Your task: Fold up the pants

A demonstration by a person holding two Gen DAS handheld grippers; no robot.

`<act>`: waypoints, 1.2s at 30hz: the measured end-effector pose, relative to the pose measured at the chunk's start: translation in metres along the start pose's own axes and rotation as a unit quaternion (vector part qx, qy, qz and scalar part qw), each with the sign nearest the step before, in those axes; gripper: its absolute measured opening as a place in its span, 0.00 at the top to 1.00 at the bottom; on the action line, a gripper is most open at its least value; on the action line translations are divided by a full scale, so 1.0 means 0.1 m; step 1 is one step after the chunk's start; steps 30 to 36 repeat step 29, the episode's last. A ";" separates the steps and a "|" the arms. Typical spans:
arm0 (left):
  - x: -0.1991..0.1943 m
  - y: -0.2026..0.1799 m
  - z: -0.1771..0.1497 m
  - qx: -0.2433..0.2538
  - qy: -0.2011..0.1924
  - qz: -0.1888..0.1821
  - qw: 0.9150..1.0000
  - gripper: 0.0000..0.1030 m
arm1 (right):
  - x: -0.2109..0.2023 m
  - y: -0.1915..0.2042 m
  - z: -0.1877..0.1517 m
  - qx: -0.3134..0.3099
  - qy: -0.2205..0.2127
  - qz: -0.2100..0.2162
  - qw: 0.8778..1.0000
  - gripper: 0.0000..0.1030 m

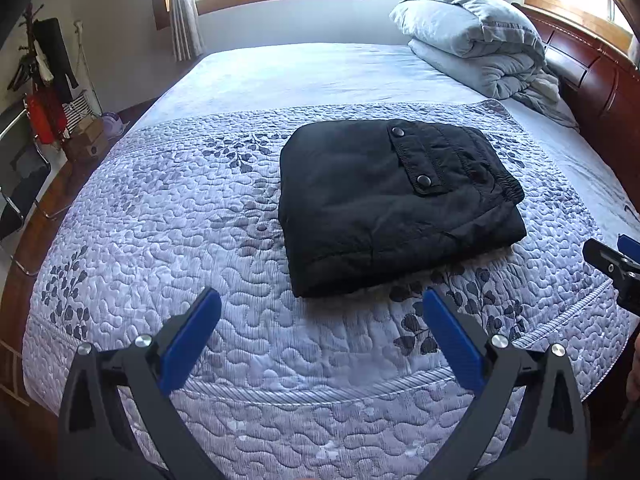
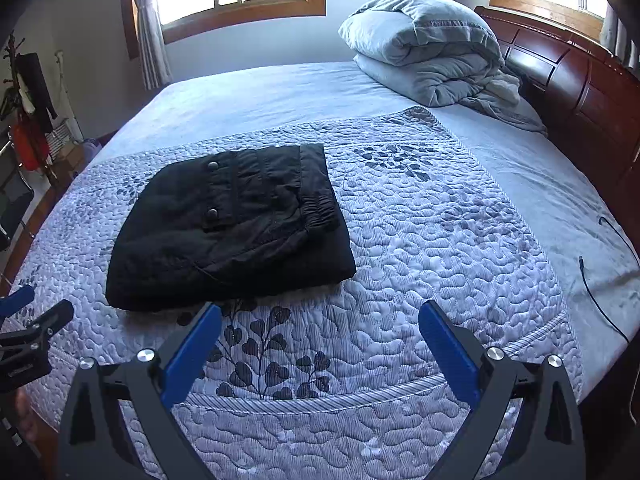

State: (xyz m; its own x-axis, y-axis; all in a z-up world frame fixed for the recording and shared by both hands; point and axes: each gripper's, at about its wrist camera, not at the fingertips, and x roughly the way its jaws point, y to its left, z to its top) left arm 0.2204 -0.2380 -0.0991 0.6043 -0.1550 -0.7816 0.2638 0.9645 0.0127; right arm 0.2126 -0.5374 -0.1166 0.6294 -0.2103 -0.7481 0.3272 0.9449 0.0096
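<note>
one pair of black pants (image 1: 396, 208) folded up on the quilt (image 1: 180, 240), two snaps showing, left gripper (image 1: 320, 312) and right gripper (image 2: 320, 320) both wide open, empty, hovering near the pants

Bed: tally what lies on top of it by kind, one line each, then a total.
Folded black pants: 1
Quilted floral cover: 1
Rolled grey duvet: 1
Black cable: 1
Total: 4
Both tongs, left and right, hang open above the cover and hold nothing.
</note>
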 end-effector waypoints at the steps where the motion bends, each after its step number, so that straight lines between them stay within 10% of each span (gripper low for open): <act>1: 0.00 0.00 0.00 -0.001 0.001 0.000 1.000 0.03 | 0.00 0.01 0.00 -0.001 0.000 0.000 1.000 0.03; 36: 0.05 0.04 0.01 -0.022 0.006 -0.013 1.000 0.03 | 0.08 0.01 -0.02 -0.005 0.007 0.002 1.000 0.03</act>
